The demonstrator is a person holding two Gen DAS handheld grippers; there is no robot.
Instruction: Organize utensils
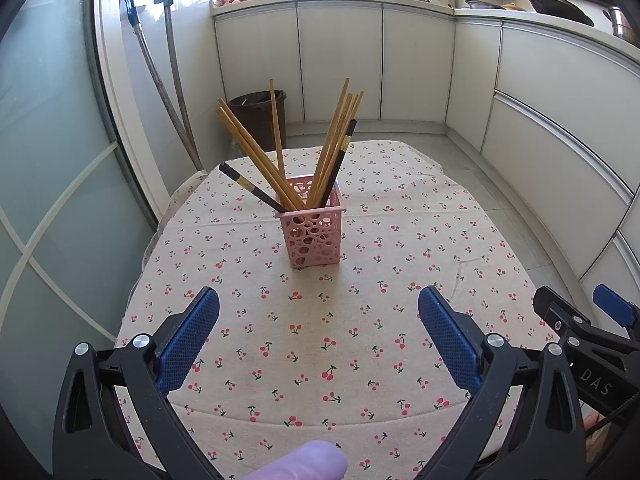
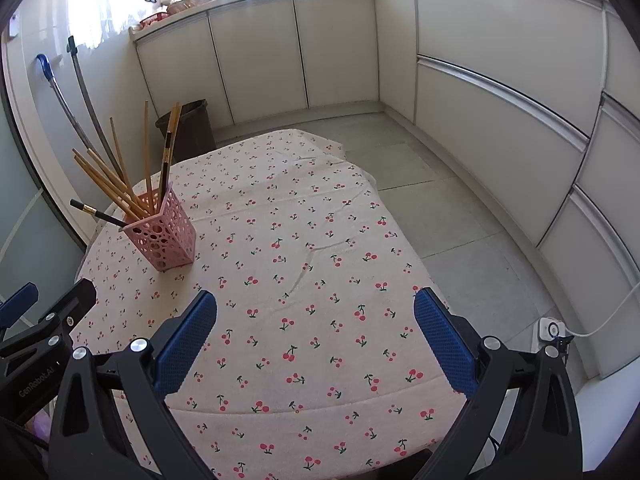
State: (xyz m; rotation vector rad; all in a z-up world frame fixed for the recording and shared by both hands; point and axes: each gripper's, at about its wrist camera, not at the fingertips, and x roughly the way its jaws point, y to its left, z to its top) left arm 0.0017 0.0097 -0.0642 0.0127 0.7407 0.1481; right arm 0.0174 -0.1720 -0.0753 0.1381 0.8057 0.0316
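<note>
A pink perforated holder (image 1: 314, 236) stands upright on the cherry-print tablecloth (image 1: 360, 340). It holds several wooden chopsticks (image 1: 256, 152) and two black chopsticks (image 1: 250, 188), all leaning outward. My left gripper (image 1: 319, 304) is open and empty, a short way in front of the holder. My right gripper (image 2: 315, 306) is open and empty over the tablecloth (image 2: 300, 240), with the holder (image 2: 162, 240) far to its left. The right gripper also shows at the right edge of the left wrist view (image 1: 580, 320).
White kitchen cabinets (image 1: 400, 60) curve around the back and right. A dark bin (image 1: 260, 116) and two long-handled tools (image 1: 168, 80) stand by the wall behind the table. A white plug and cable (image 2: 554, 330) lie on the floor at the right.
</note>
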